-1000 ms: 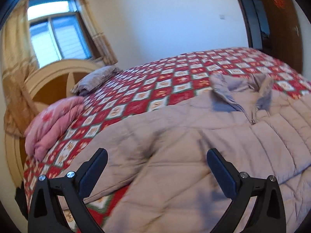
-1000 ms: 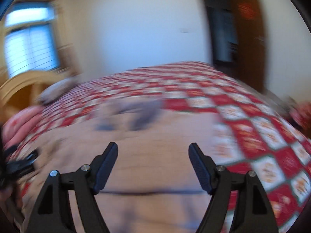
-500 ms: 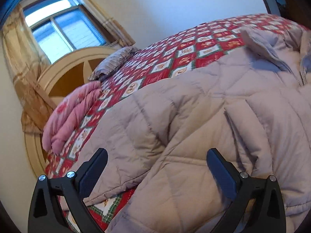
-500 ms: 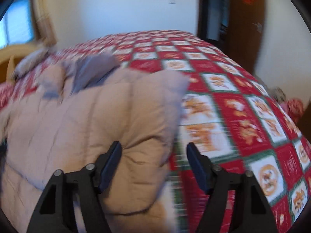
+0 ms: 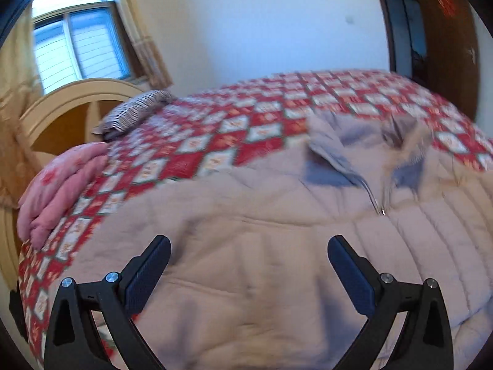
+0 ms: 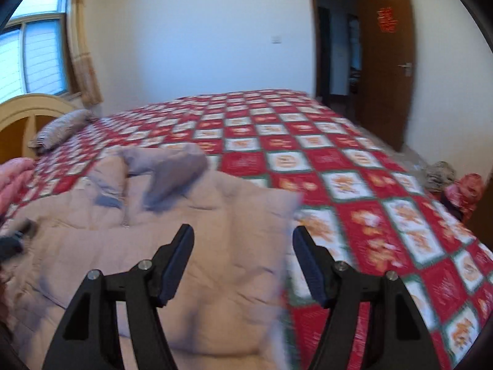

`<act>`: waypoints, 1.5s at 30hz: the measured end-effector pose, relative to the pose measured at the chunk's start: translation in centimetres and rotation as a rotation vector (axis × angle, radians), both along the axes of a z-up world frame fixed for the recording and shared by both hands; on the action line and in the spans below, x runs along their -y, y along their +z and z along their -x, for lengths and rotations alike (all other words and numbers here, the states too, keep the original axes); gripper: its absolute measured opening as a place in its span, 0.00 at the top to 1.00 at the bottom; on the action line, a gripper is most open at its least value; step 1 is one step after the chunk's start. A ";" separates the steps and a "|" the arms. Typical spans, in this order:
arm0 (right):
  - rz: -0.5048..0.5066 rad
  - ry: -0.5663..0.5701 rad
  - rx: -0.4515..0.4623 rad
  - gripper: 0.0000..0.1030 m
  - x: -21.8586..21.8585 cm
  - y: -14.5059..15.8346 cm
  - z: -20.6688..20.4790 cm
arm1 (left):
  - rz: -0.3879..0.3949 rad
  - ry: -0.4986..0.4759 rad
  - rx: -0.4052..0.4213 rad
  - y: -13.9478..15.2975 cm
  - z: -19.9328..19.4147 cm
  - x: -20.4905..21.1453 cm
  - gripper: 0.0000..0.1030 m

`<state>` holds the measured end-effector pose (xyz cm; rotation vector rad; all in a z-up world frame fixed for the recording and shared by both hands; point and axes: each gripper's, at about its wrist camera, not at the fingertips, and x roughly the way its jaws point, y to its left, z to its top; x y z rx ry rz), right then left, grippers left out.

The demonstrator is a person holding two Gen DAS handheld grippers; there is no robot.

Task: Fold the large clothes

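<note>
A large beige quilted jacket [image 5: 277, 246] lies spread flat on the bed, its grey-lined collar [image 5: 339, 154] and zip pointing towards the far side. My left gripper [image 5: 249, 242] hovers over the jacket's left part, jaws wide open and empty. In the right wrist view the jacket [image 6: 185, 262] fills the lower left and its right edge runs between the fingers. My right gripper [image 6: 243, 231] is open above that edge, with no cloth pinched.
The bed has a red and white patterned bedspread [image 6: 354, 169]. A folded pink quilt [image 5: 58, 185], a striped pillow [image 5: 132, 114] and a cream headboard [image 5: 61, 104] are at the left. An open wooden door [image 6: 385, 61] and a pile of bundles [image 6: 462, 188] are at the right.
The left view has drawn back from the sleeve, so the collar and zip show again. The right gripper's jaws narrowed a little and now hover over the jacket's right edge. Both stay empty.
</note>
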<state>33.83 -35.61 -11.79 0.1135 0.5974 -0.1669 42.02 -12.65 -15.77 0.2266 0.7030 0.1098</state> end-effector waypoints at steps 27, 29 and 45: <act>0.093 -0.007 -0.238 0.31 -1.6 -7.3 -5.3 | 0.035 0.034 -0.107 -4.1 -2.4 -0.1 0.01; 0.073 -0.009 -0.173 0.29 -2.4 -4.7 -3.4 | 0.074 0.021 -0.051 -2.3 -1.0 -0.9 0.01; 0.063 0.084 -0.250 0.21 -8.4 -8.9 -3.6 | 0.132 0.019 -0.144 -6.7 -1.4 -1.3 0.01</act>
